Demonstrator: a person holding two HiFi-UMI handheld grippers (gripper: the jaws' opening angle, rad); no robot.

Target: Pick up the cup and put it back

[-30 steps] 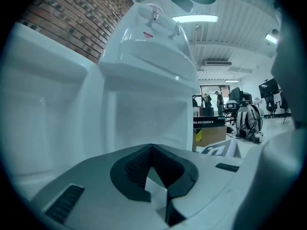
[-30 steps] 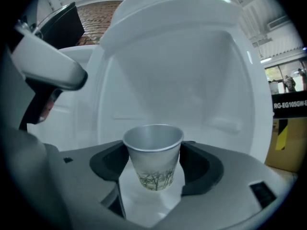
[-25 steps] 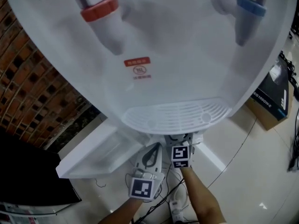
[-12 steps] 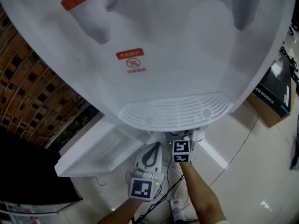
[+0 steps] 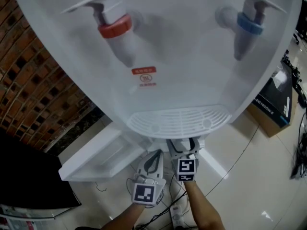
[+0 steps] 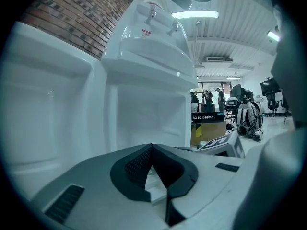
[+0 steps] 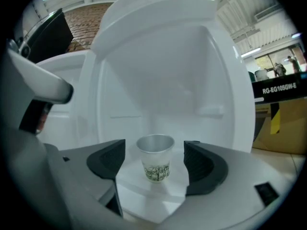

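one cup (image 7: pixel 155 163) stands on the white shelf (image 7: pixel 144 200) between opening jaws of the right hand-held gripper (image 7: pixel 154 164); left hand-held gripper (image 6: pixel 158 174) closed.

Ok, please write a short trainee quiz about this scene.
1. True or false: the left tongs grip the small white cup with a green print.
2. Where does the cup stand? A) on the drip tray B) in the white water dispenser's open lower cabinet C) on the floor
3. What stands between the right tongs?
Key: 1 false; 2 B; 3 the cup, untouched, as those tongs are opening.
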